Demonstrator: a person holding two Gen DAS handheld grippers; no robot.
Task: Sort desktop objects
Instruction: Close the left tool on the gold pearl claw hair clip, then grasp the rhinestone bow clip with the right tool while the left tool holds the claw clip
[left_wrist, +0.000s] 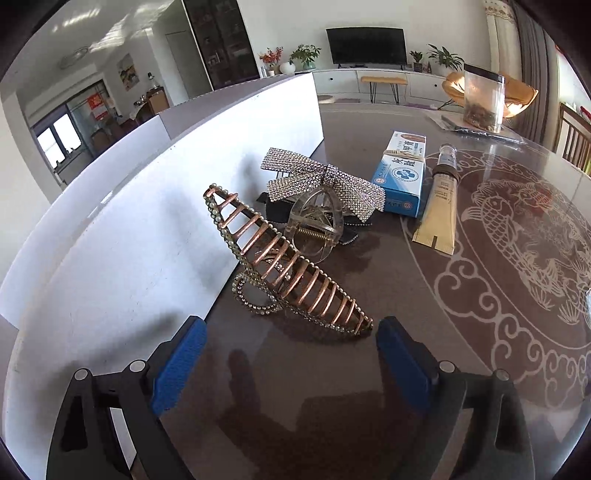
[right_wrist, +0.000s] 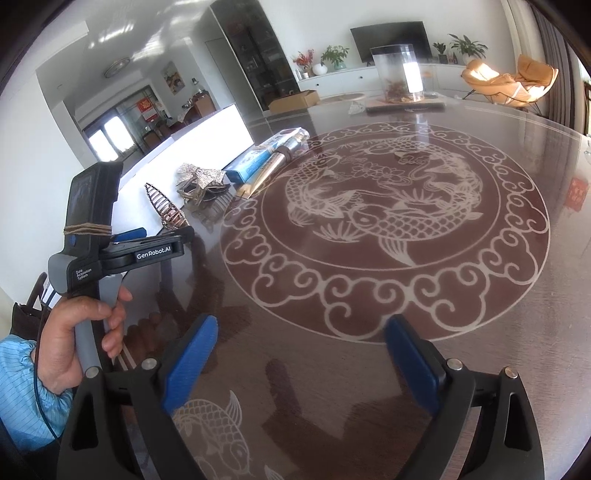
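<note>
Two left fingers (left_wrist: 181, 363) spread open, copper hair claw (left_wrist: 284, 262) just beyond, untouched, right fingers (right_wrist: 190, 363) open, empty

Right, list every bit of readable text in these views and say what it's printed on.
"GenRobot.AI": side of the left gripper.
"Data Acquisition System": its grey-black handle, small but legible.
Blue box: large Chinese characters and a cross logo, not clearly readable.
Cream tube: print too small.
Red sign in the background: blurred.

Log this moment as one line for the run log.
left tongs: open, empty, just widened, behind copper clip | right tongs: open, empty, over table | bow clip, box, tube: untouched
</note>
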